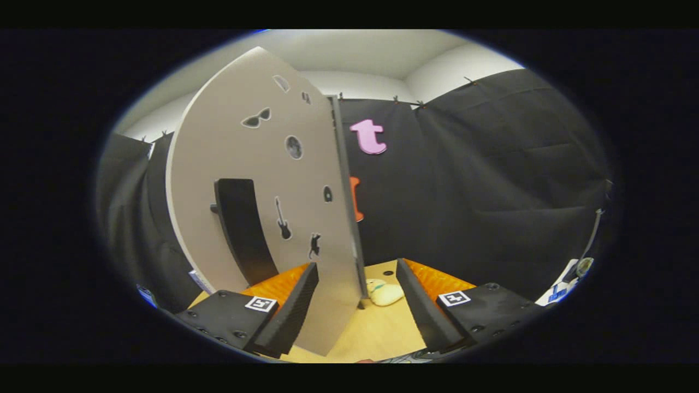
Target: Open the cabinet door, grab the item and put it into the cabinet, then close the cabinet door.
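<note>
Cabinet door (262, 191) is seen swung open, edge-on to the gripper (357, 305), with its free edge running upright between the fingers, nearer the left finger (292, 311) than the right finger (418, 305). Jaws are spread wide; nothing is held, and contact with the door edge cannot be told. A dark vertical handle (240, 229) is mounted on the door face, left of the fingers. The item (385, 293), a small pale soft object, lies on the wooden tabletop (377, 333) just ahead, between the fingers and right of the door edge; its long axis appears roughly crosswise. Judged next: the door is cleared, then the item is approached straight ahead. Black cloth wall (491, 191) is behind, well apart.
</note>
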Tool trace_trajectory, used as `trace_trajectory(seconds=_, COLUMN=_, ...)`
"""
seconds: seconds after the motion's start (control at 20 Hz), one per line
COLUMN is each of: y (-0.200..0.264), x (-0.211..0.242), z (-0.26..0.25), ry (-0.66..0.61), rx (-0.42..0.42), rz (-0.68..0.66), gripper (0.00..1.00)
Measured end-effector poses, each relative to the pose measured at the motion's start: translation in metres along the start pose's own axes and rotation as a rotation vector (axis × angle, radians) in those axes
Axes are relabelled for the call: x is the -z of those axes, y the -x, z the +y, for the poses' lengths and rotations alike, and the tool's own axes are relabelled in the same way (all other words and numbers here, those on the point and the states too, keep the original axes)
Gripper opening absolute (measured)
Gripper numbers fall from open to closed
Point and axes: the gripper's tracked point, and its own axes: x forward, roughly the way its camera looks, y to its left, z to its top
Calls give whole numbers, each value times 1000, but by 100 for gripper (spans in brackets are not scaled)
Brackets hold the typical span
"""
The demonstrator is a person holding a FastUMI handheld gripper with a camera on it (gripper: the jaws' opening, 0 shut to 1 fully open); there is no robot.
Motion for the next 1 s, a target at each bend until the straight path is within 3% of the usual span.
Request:
trace_trajectory(seconds=0.75, y=-27, x=6, z=126, ry=13, rx=-347, rz=66, gripper=94)
trace_trajectory(seconds=1.0, y=-47, x=4, z=155, ry=34, rx=-394, rz=63, gripper=94)
